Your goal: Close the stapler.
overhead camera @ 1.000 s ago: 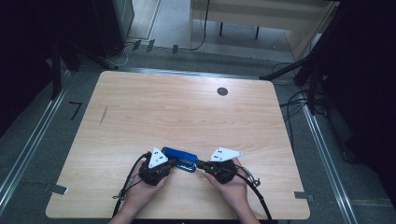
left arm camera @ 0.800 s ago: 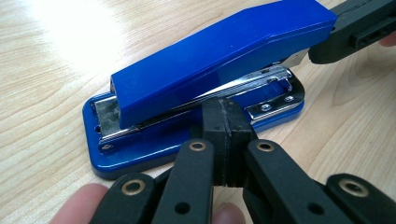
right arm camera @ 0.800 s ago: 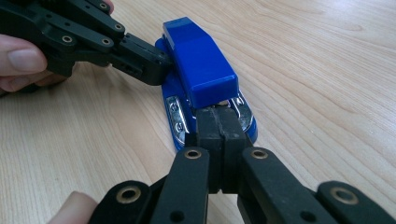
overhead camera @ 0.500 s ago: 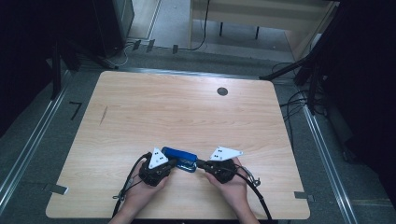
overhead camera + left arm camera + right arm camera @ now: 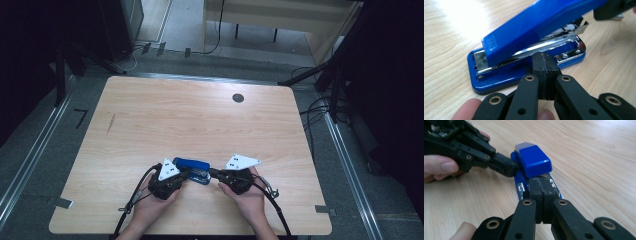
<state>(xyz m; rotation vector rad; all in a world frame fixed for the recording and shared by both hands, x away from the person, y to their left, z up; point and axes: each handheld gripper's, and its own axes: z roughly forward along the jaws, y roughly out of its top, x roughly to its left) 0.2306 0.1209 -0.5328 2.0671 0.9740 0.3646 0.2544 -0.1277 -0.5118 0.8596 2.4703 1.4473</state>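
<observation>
A blue stapler (image 5: 191,163) lies on the wooden table (image 5: 200,120) near its front edge, its blue top lifted off the metal magazine (image 5: 554,45). My left gripper (image 5: 187,174) is shut with nothing between its pads; its closed tip (image 5: 544,60) rests against the stapler's side at the magazine. My right gripper (image 5: 212,173) is also shut and empty. Its closed tip (image 5: 541,185) presses on the end of the stapler's base (image 5: 520,187), just under the raised blue cover (image 5: 534,160). The left gripper's tip (image 5: 506,167) meets the stapler from the left in the right gripper view.
A small dark round hole (image 5: 238,98) sits in the table's far right part, and a thin dark mark (image 5: 110,123) at its left. Cables (image 5: 320,107) lie on the floor to the right. Metal rails (image 5: 30,160) run along both sides.
</observation>
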